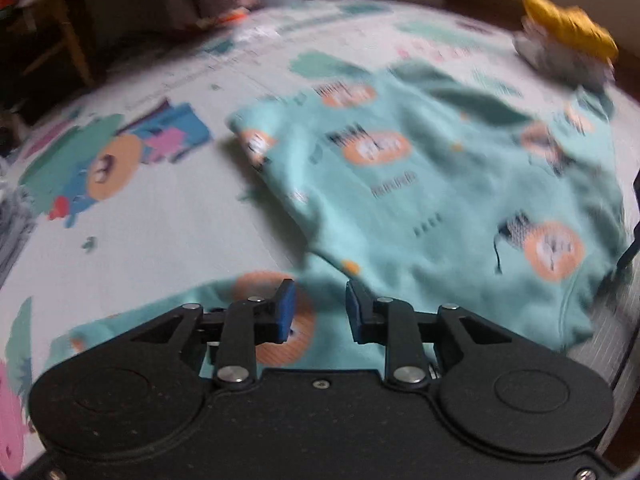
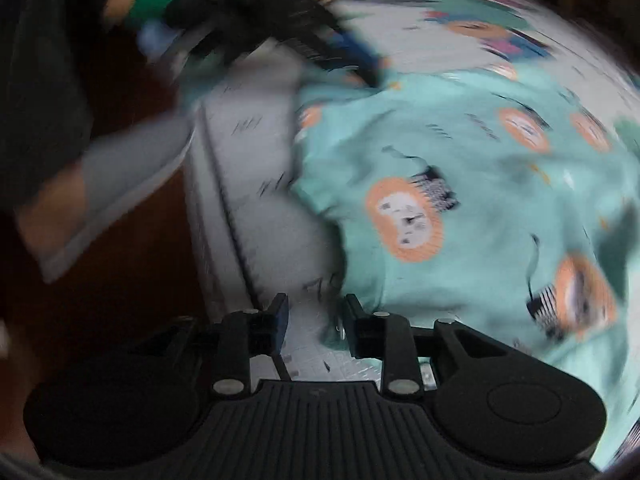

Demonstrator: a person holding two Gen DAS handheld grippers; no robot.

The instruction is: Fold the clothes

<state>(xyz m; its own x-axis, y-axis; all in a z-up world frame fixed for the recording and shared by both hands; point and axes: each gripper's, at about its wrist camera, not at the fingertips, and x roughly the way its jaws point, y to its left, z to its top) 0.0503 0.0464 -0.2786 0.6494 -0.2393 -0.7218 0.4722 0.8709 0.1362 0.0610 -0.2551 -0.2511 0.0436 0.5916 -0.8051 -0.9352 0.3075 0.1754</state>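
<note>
A mint-green garment (image 1: 420, 200) printed with orange lions lies partly folded on a patterned play mat (image 1: 168, 216). My left gripper (image 1: 320, 308) hovers open just above the garment's near sleeve, with nothing between its blue pads (image 1: 286, 312). In the right wrist view the same garment (image 2: 460, 208) fills the right half, badly blurred. My right gripper (image 2: 314, 320) stands open over the mat's grey edge (image 2: 256, 208), beside the garment's hem, with nothing in it. The other gripper (image 2: 280, 28) shows as a dark blur at the top of that view.
A heap of yellow and grey clothes (image 1: 568, 36) sits at the mat's far right corner. A wooden stool (image 1: 60, 32) stands off the mat at far left. Dark floor (image 2: 132, 272) and a person's sleeve (image 2: 48, 100) lie left of the mat edge.
</note>
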